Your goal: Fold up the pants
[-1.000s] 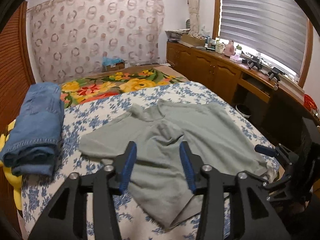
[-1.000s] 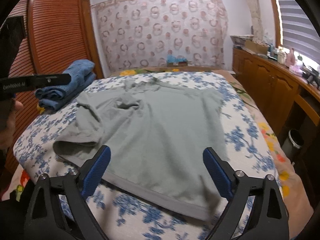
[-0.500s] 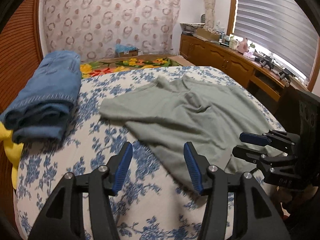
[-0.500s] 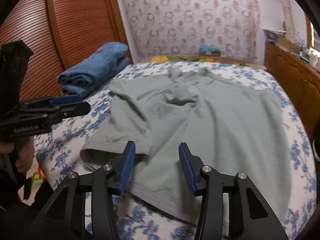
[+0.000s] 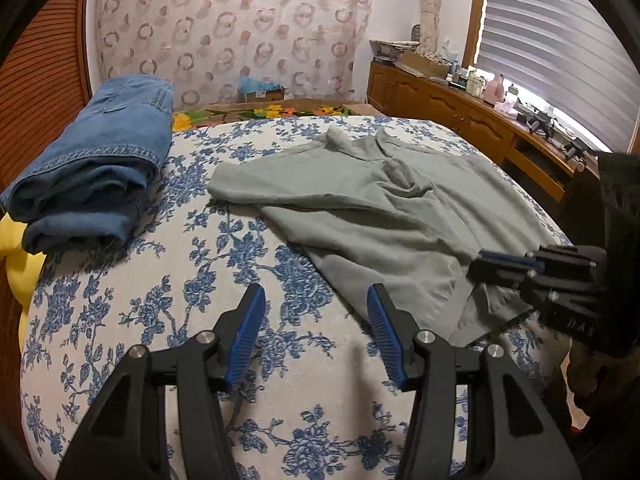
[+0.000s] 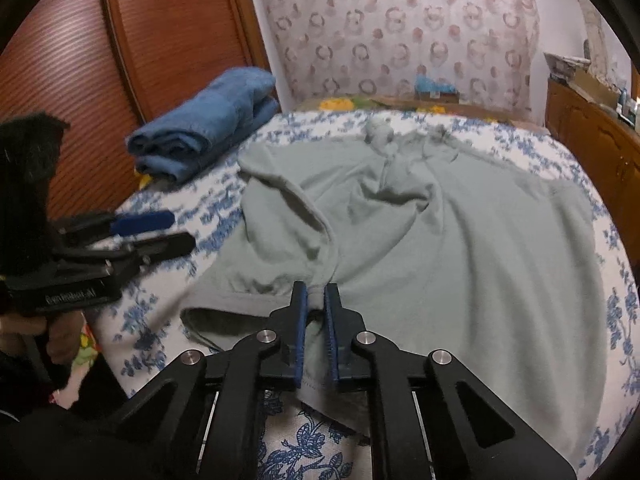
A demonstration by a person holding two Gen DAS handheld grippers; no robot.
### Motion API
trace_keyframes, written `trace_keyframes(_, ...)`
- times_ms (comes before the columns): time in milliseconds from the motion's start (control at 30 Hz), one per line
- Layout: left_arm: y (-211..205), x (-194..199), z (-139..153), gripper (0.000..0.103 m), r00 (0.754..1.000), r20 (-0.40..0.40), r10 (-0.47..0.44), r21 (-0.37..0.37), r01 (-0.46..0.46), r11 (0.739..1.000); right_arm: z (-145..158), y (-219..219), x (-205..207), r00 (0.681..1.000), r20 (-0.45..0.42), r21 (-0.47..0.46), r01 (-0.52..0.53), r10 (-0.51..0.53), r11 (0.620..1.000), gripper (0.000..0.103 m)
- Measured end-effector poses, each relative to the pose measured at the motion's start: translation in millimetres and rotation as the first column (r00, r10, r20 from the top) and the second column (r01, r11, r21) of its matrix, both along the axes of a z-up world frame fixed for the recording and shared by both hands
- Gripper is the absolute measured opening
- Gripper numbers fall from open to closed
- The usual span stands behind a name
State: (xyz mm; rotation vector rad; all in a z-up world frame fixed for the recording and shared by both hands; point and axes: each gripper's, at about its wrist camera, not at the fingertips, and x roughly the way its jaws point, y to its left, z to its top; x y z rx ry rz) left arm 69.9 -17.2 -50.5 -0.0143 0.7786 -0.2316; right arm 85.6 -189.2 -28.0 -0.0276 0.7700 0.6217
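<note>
A grey-green garment [image 5: 384,216] lies rumpled on the blue-flowered bed [image 5: 168,304]; it also shows in the right wrist view [image 6: 460,248]. My right gripper [image 6: 316,292] is shut on a bunched fold at the garment's near hem, and shows in the left wrist view [image 5: 508,264] at the right. My left gripper [image 5: 316,300] is open and empty over bare bedspread, just left of the garment's near edge; it shows in the right wrist view [image 6: 160,228] at the left.
Folded blue jeans [image 5: 96,160] lie at the bed's far left, also seen from the right wrist [image 6: 204,124]. A wooden cabinet run [image 5: 460,116] with clutter stands along the window on the right. A slatted wooden door [image 6: 120,60] is on the left.
My right gripper has closed on the garment's near hem. My left gripper has drawn back left off the garment and now hovers over bare bedspread.
</note>
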Motion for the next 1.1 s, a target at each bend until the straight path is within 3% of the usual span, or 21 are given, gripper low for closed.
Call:
trace_keyframes(433, -28.1, 4.6, 17.2, 0.052, 0.998, 0.024, -0.055, 0.009, 0.055, 0.998, 47.9, -33.2, -15.9, 0.990, 0.134, 0.034, 0.033, -0.037, 0.999, 0.005)
trace_keyframes(1100, -78.2, 14.2, 31.4, 0.052, 0.988, 0.043, -0.152, 0.028, 0.151, 0.988, 66.8, -109.4, -34.7, 0.965, 0.210, 0.030, 0.156, -0.158, 0.987, 0.005)
